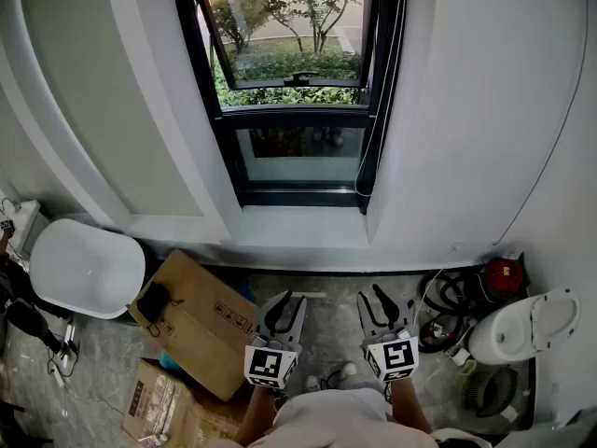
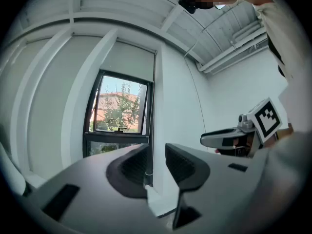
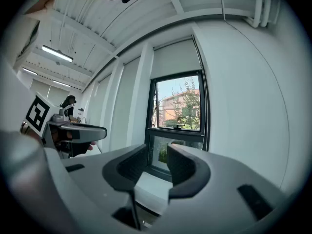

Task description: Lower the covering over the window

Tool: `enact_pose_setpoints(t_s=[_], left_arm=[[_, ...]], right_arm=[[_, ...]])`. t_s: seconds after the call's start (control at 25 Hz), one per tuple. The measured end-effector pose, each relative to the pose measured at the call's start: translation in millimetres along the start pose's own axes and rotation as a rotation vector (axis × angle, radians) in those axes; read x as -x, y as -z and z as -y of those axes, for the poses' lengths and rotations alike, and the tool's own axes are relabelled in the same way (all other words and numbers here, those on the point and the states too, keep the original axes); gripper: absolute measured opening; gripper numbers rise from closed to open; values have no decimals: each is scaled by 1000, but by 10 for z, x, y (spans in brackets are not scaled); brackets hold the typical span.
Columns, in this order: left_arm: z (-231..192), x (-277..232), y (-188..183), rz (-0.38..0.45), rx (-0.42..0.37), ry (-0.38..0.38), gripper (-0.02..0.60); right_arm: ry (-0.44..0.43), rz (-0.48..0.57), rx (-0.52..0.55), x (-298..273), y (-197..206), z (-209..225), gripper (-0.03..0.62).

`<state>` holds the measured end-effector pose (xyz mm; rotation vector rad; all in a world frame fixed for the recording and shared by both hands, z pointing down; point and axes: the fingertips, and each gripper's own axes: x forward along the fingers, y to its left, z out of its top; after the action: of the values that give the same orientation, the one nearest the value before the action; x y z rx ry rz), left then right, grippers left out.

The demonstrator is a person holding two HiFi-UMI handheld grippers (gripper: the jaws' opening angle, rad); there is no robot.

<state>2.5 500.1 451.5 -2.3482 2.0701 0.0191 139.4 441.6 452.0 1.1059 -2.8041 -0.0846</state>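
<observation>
A black-framed window [image 1: 297, 82] faces me, its top sash tilted open onto trees. A white roller blind [image 3: 176, 57] covers only the strip above the glass, and it shows the same way in the left gripper view [image 2: 129, 58]. Down the frame's right side hangs the blind's looped cord [image 1: 375, 119]. My left gripper [image 1: 285, 308] and right gripper [image 1: 382, 304] are held low and side by side, well short of the sill [image 1: 298, 224]. Both stand open with nothing between the jaws, as the left [image 2: 157, 156] and right [image 3: 157, 155] gripper views confirm.
On the floor to the left are a white tub [image 1: 84, 267] and cardboard boxes [image 1: 201, 323]. A white toilet [image 1: 527, 325], a red device [image 1: 505, 273] and coiled cables [image 1: 446, 299] crowd the right corner. White walls flank the window.
</observation>
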Motion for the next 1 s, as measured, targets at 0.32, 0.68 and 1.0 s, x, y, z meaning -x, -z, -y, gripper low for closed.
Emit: enact_pose_setpoints(t_s=[0.32, 0.68, 1.0], left_arm=[[-37, -11, 93, -3, 9, 29, 112], [-101, -463, 162, -8, 2, 41, 112], [-237, -1242, 136, -14, -19, 14, 112]], right_arm=[[26, 20, 0, -77, -20, -50, 118], [6, 14, -6, -454, 83, 192, 118], [-41, 17, -4, -1060, 35, 699, 118]])
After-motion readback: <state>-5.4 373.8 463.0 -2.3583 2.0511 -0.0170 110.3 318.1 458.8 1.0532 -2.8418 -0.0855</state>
